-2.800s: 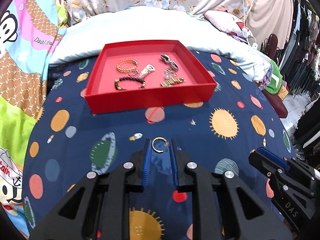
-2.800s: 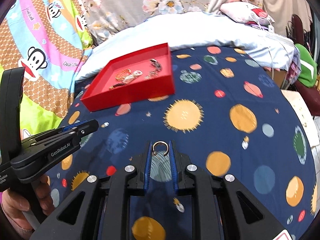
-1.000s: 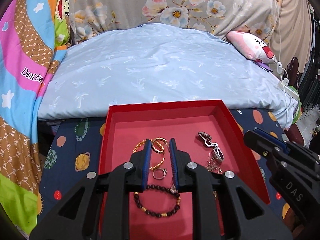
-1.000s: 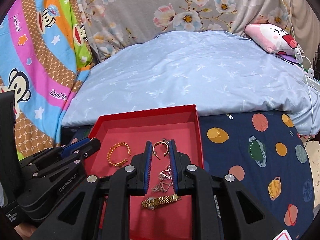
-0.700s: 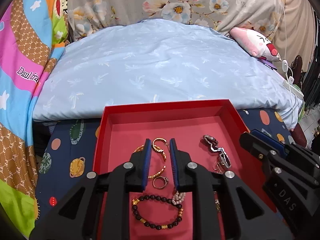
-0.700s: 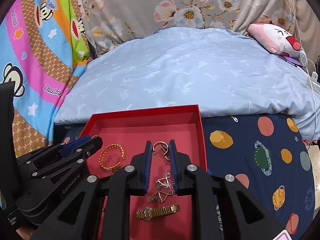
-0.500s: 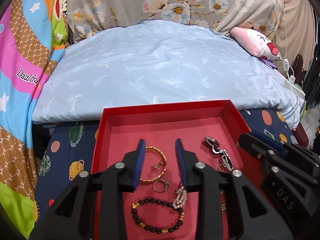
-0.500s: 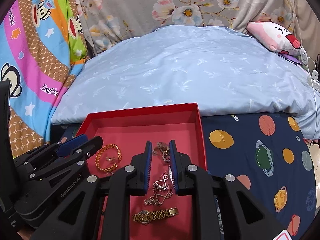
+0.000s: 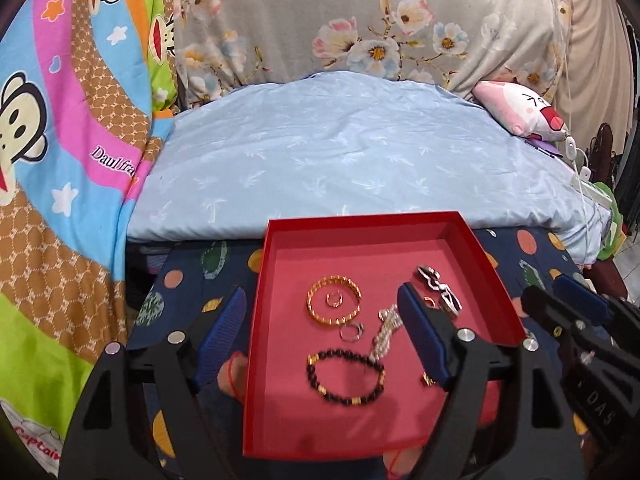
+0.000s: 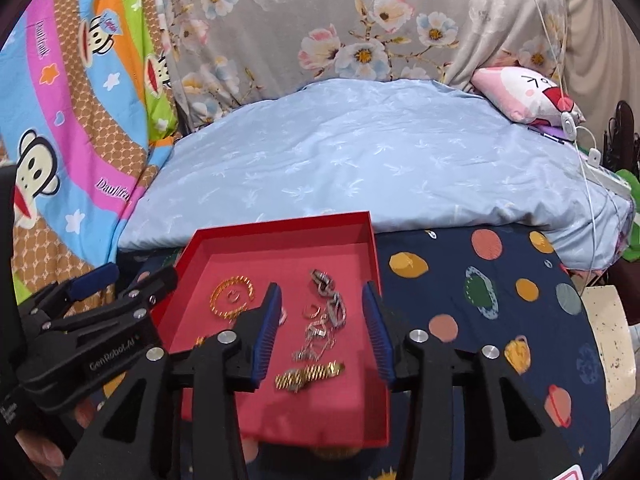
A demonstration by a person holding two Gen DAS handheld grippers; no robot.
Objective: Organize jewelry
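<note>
Since earlier frame: both hoop earrings dropped into red tray [image 9: 256, 320]. Left hand-held gripper [image 9: 320, 332] and right hand-held gripper [image 10: 322, 320] just opened, empty. Earrings light, slippery; pinch rim.

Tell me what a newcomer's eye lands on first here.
The red tray on the planet-print blanket, scattered with jewelry: a gold bangle at its centre-left, a dark bead bracelet nearer the camera. Both tongs, left and right, hang open and empty over it, having just opened. Behind lies a pale blue quilt.
</note>
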